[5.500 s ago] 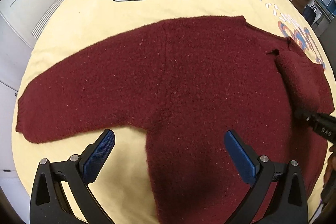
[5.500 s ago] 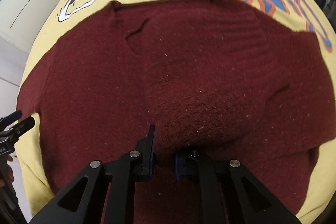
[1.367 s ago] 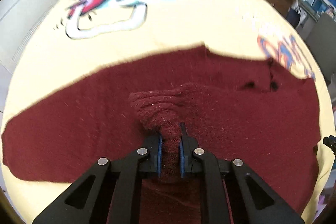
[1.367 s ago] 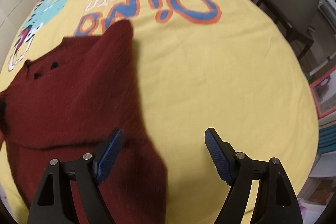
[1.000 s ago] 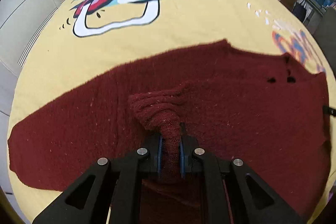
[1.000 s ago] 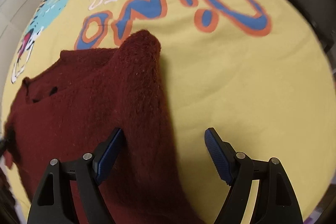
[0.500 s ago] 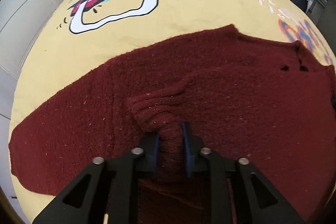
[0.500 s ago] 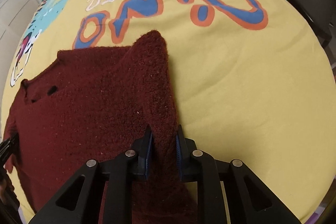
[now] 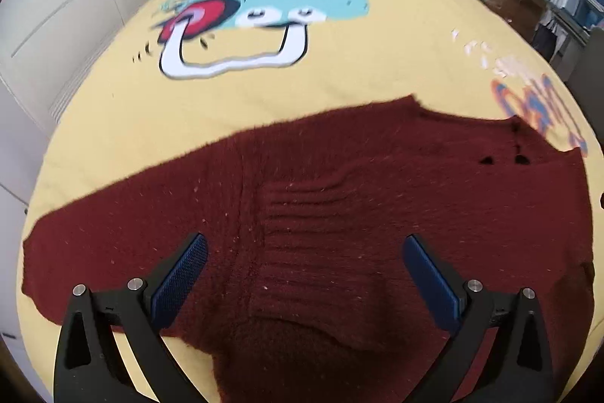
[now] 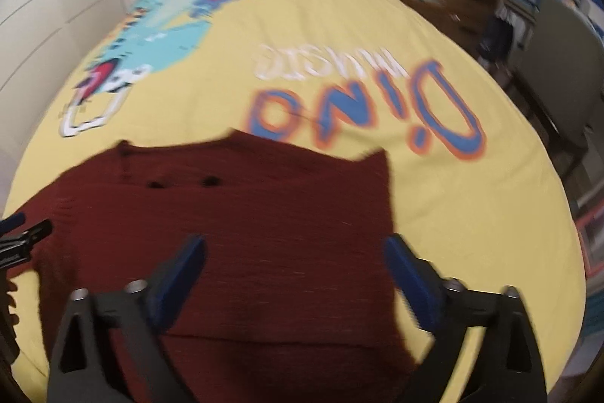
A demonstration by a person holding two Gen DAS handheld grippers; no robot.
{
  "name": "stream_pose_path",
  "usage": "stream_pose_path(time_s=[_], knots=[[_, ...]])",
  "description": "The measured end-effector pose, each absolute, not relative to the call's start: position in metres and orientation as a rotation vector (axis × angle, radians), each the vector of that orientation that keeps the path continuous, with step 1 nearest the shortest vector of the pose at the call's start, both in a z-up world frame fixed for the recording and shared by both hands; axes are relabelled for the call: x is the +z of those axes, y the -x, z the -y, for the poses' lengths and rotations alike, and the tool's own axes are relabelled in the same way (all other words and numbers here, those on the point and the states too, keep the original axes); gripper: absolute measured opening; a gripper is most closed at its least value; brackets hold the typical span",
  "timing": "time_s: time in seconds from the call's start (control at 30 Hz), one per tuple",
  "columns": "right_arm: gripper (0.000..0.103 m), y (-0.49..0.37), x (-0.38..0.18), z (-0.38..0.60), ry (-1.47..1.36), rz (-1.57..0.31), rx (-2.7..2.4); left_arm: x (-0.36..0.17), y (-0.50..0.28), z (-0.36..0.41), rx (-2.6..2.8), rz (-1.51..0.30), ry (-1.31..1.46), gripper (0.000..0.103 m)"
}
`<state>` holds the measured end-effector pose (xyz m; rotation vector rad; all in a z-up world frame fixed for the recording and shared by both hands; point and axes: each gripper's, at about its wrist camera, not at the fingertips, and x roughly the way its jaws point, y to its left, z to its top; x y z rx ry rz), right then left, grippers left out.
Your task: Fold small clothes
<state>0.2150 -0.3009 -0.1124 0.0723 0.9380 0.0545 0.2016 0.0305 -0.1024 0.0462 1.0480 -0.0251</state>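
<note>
Now both jaws just opened, empty, above maroon sweater [image 9: 339,214].

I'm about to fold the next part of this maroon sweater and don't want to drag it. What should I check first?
1. Left gripper free of cloth: ok, its jaws have just opened wide and nothing is between them.
2. Right gripper free of cloth: ok, also just opened.
3. Right sleeve folded onto the maroon sweater: ok, a straight right edge shows.
4. Left sleeve folded: not ok, it lies spread out on the yellow bedspread.
5. Sweater lies flat: mostly ok, ripples at the middle.
6. Hem position: cannot tell, it is hidden below the grippers.
</note>
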Motion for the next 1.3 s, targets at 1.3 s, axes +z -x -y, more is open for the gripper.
stream_pose_path(time_s=[1.3], knots=[[0.103, -0.203, -0.22, 0.269, -0.084, -1.046, -0.013, -0.179, -0.176, 0.033, -0.071, -1.056, -0.109, 0.102]])
